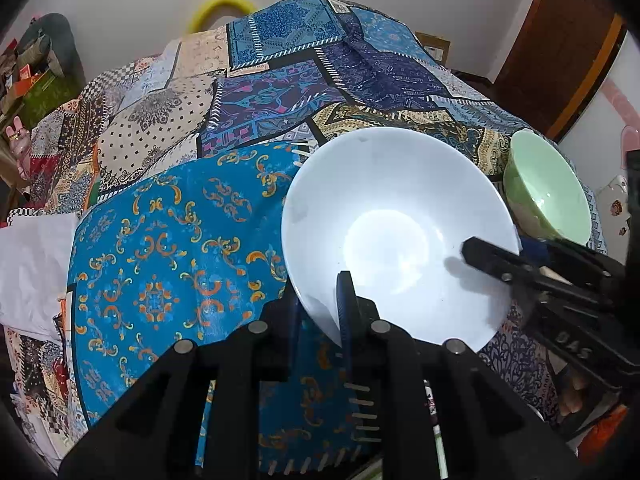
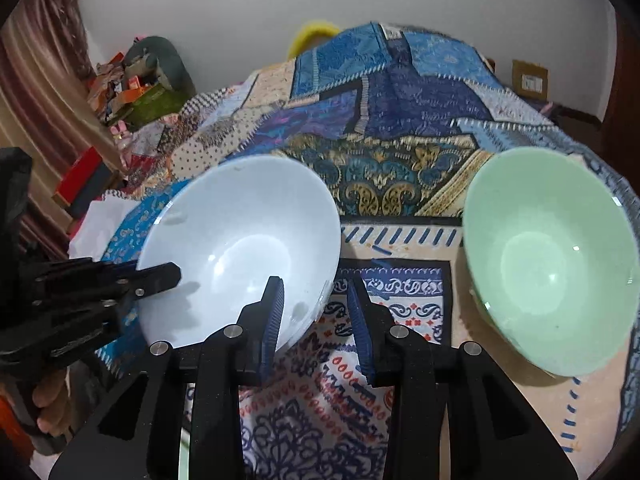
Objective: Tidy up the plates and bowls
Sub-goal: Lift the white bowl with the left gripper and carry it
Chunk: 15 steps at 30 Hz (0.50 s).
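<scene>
Left wrist view: the left gripper (image 1: 320, 300) enters from 6 o'clock, its two blue-padded fingers (image 1: 345, 304) pinching the near rim of a white bowl (image 1: 384, 236), one finger inside the bowl and one outside. The bowl sits just right of centre, tilted, over a patchwork cloth (image 1: 168, 264) that covers the surface. At 3 o'clock the right gripper (image 1: 496, 258) reaches in, one finger lying inside the bowl's right rim. A green bowl (image 1: 546, 188) sits behind it at 2 o'clock, close beside the white one. A yellow ring (image 1: 222, 4) shows at 12 o'clock against the wall. Right wrist view: the right gripper (image 2: 316, 320) comes from 6 o'clock with its jaws parted, straddling the white bowl's (image 2: 240, 244) right rim without closing on it. The left gripper (image 2: 132, 276) holds the bowl's opposite rim at 9 o'clock. The green bowl (image 2: 552, 260) rests on the cloth (image 2: 380, 184) at 3 o'clock, apart from both grippers.
</scene>
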### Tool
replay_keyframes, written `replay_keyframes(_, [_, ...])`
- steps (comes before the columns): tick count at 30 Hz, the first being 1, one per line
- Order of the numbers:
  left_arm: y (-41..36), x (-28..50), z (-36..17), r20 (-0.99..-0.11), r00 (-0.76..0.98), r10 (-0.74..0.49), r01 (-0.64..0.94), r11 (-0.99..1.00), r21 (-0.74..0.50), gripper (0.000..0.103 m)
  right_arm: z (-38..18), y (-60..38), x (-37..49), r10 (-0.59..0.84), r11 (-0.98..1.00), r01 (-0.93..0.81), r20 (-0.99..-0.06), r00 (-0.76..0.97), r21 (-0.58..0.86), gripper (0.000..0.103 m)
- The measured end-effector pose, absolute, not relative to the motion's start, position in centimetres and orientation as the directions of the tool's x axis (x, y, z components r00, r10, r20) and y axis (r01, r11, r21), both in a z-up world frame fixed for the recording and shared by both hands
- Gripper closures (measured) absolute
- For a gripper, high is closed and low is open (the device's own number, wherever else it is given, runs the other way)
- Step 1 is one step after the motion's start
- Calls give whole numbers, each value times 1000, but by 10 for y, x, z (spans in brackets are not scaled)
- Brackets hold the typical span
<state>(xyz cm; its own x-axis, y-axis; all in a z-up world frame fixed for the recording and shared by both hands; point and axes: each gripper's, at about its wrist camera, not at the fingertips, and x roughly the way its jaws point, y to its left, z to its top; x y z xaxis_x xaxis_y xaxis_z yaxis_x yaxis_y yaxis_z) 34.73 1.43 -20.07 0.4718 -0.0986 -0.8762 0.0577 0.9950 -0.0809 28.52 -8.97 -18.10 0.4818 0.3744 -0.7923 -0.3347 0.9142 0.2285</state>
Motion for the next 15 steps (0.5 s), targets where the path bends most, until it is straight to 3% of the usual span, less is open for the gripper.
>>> replay_keyframes(2, [13,347,-200,-873,480,-89,63,996,-67,86,-184,-87,284,398,905,-343,-788,470,252,82])
replay_keyframes(15, [6,324,-183,-856,508,-92,67,996,-67,86,-170,-90,262,387,911,-339,-771,506,234,82])
